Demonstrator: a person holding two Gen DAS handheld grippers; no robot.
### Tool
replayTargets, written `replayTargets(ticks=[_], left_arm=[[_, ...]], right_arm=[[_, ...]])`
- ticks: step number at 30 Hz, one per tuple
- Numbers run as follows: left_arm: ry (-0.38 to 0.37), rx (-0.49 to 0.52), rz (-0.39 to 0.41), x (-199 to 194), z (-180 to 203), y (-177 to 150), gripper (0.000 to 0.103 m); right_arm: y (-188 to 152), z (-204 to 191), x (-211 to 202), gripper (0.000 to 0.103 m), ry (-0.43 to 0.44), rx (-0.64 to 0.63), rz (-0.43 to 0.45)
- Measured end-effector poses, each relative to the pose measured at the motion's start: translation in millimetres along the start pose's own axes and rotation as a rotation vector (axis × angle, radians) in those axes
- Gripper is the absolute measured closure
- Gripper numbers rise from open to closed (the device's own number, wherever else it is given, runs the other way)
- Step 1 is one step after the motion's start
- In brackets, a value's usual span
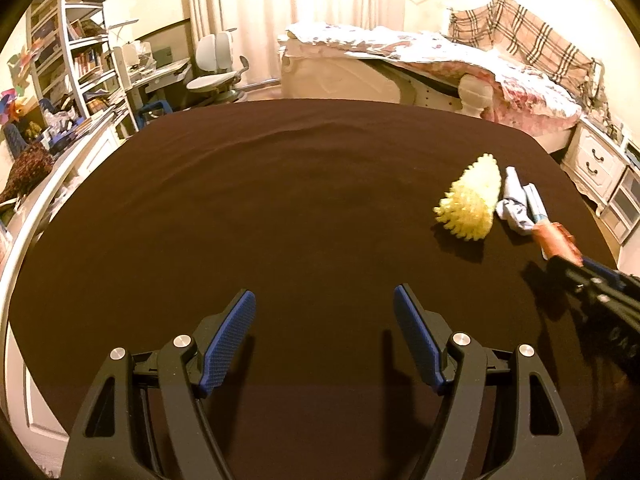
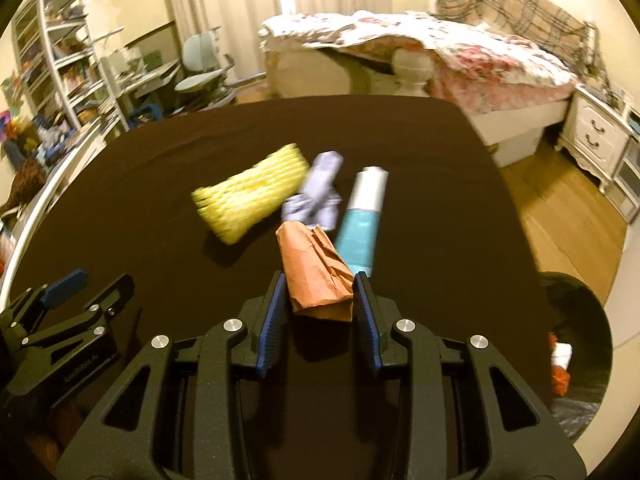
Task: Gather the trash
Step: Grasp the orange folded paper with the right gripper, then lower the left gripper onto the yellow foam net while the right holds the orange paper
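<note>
— What have you got?

— My right gripper (image 2: 320, 292) is clamped on the crumpled brown paper bag (image 2: 316, 276), over the dark table (image 2: 160, 248). My left gripper (image 1: 324, 336) hangs spread wide, holding nothing.

— Risk?

— I judge the soft bag may slip or snag the teal tube (image 2: 360, 236) just beside it before reaching the black bin (image 2: 580, 344) at right.

A lived-in home bedroom: a bed (image 1: 500, 80) under a floral quilt, a plaid blanket (image 1: 520, 36) draped over its headboard, a white nightstand (image 1: 592, 160) with drawers, long pale curtains (image 1: 280, 20), a cluttered white bookshelf (image 1: 72, 40), and a study desk (image 1: 156, 74) with a white swivel chair (image 1: 216, 68).
</note>
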State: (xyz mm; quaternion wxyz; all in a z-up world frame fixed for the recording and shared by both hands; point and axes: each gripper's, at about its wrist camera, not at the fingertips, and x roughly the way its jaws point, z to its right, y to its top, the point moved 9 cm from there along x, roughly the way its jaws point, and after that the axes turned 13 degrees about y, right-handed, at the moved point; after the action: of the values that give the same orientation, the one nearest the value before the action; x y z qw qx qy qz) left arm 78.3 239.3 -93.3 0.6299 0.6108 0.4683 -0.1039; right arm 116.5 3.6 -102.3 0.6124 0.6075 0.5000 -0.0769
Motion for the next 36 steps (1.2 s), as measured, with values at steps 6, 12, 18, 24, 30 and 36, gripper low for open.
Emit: replayTargets(ticks=[6, 12, 18, 24, 30, 36], left_arm=[[-0.027, 0.040, 0.015, -4, 22, 3, 0.031], [-0.048, 0.089, 0.036, -8, 48, 10, 0.031], [-0.064, 0.123, 0.064, -7, 70, 20, 0.031], [-0.064, 0.151, 0.087, -2, 86, 31, 0.031], [-0.057, 0.168, 0.091, 8, 95, 44, 0.029], [-0.081, 0.181, 0.076, 18, 103, 53, 0.029]], right_arm=[[5, 54, -10, 0.069, -0.072, 0.071, 0.015], [4, 70, 8, 0.069, -0.101, 0.107, -0.001], [17, 60, 21, 0.069, -0.094, 0.092, -0.005], [23, 65, 26, 0.069, -0.076, 0.105, 0.001], [26, 69, 28, 0.069, -0.056, 0.118, 0.006], [27, 70, 29, 0.068, -0.050, 0.123, 0.007]])
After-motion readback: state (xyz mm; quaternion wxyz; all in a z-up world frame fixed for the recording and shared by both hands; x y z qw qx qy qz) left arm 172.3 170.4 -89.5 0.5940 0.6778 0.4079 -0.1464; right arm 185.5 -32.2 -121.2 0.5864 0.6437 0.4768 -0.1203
